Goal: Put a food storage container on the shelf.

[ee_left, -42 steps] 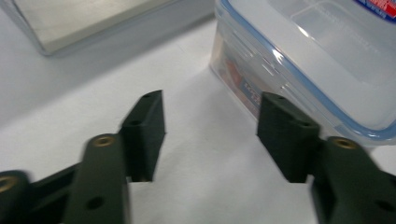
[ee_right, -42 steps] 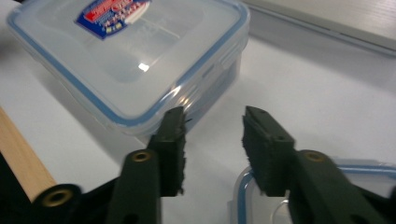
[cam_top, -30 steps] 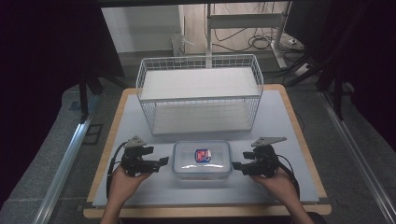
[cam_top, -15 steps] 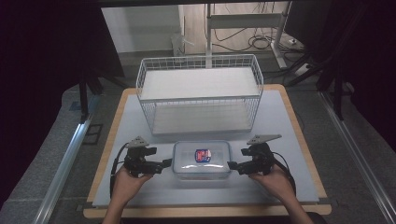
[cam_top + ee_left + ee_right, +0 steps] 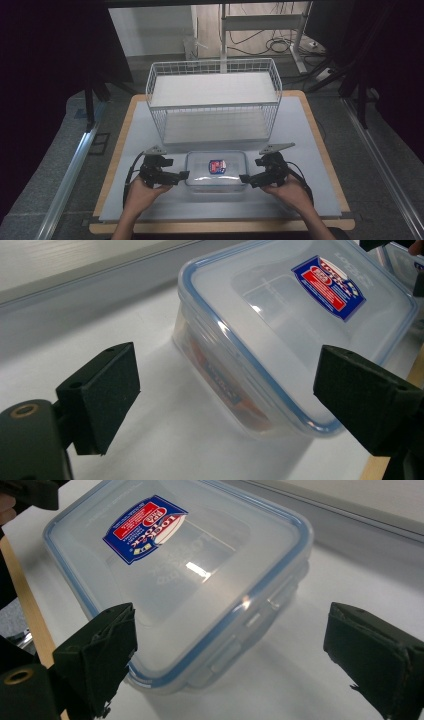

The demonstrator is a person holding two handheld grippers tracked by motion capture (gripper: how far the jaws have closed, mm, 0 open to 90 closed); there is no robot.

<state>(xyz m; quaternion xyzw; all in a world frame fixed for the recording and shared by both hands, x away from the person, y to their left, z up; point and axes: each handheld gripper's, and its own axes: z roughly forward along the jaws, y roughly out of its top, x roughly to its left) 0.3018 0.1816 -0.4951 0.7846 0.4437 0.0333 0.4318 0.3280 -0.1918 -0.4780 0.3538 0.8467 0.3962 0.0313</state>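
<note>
high view: wire basket (image 5: 215, 100) stands behind plastic container (image 5: 216, 169), apart.

Both forearms are coming in from the near edge of the table, each hand wrapping a gripper. The left gripper (image 5: 184, 174) is pointing inward to the right, its jaws standing wide apart. The right gripper (image 5: 243, 178) is pointing inward to the left, jaws having just been opening and, it seems, pressing on nothing.
</note>
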